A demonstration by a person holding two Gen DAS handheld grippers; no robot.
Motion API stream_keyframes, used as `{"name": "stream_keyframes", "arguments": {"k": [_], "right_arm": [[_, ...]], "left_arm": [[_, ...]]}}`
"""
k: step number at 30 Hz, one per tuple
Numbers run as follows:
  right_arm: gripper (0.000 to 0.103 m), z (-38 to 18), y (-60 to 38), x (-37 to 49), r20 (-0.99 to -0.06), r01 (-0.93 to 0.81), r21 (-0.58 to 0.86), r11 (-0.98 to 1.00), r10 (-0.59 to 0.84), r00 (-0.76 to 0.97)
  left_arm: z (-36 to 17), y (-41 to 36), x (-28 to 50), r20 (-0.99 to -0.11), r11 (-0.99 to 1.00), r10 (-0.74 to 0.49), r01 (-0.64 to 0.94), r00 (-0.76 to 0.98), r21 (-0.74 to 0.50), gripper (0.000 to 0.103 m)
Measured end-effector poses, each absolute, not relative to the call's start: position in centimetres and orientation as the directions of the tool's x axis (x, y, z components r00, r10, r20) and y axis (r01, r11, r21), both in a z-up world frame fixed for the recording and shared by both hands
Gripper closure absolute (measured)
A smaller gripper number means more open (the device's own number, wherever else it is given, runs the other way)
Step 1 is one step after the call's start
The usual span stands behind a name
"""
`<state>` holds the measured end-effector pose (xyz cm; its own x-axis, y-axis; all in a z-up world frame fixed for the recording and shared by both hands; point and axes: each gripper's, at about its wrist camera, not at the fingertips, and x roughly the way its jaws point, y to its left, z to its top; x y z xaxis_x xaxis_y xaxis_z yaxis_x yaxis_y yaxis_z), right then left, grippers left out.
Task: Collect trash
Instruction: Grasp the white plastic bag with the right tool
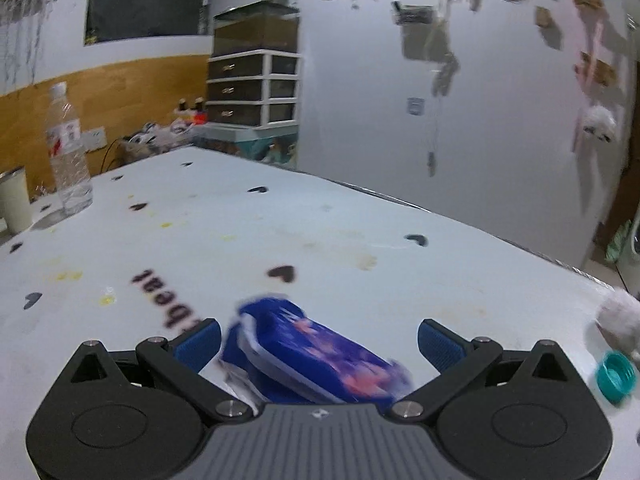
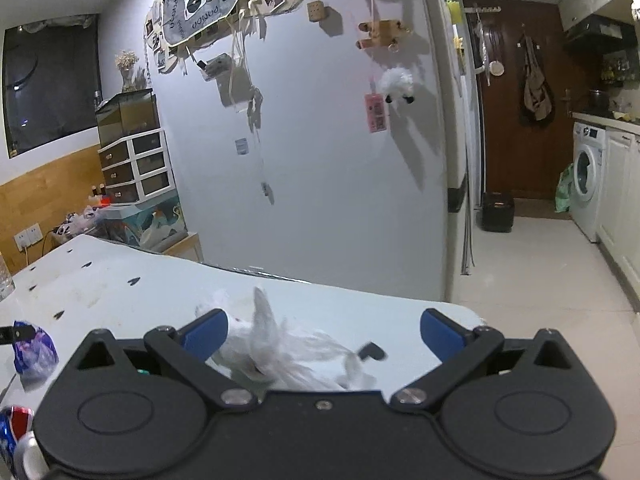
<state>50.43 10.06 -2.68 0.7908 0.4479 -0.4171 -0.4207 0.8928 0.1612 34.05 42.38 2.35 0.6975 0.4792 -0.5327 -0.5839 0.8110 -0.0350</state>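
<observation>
Nothing collected yet: left tongs [image 1: 319, 340] gaping around blue wrapper [image 1: 316, 356], right tongs [image 2: 323, 334] gaping around crumpled tissue [image 2: 280, 354], teal cap [image 1: 616, 376] left on worktop [image 1: 240, 240].

Blue wrapper [image 1: 316, 354] lies between the spread tongs [image 1: 319, 340] (blurred).

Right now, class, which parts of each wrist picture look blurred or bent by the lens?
Left wrist view: the blue wrapper between the open left gripper is smeared, wall ornaments streak, the table edge bows. Right wrist view: the white tissue in the open right gripper is smeared; the background is sharper, walls curve.
</observation>
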Motion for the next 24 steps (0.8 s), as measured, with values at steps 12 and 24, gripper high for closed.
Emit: {"name": "stream_keyframes", "arguments": {"k": [12, 24], "right_arm": [[0.001, -4.6, 15.7, 53.9, -0.436, -0.528, 0.191, 0.827, 0.554, 0.709], [0.011, -6.8, 18.5, 52.8, -0.633, -0.659, 0.081, 0.748, 0.549, 0.545]], "left_arm": [[0.4, 45.2, 34.3, -0.62, 0.787, 0.419, -0.605, 0.664, -0.116, 0.0], [-0.2, 45.5, 34.1, -0.631, 0.789, 0.355, -0.583, 0.689, -0.192, 0.0]]}}
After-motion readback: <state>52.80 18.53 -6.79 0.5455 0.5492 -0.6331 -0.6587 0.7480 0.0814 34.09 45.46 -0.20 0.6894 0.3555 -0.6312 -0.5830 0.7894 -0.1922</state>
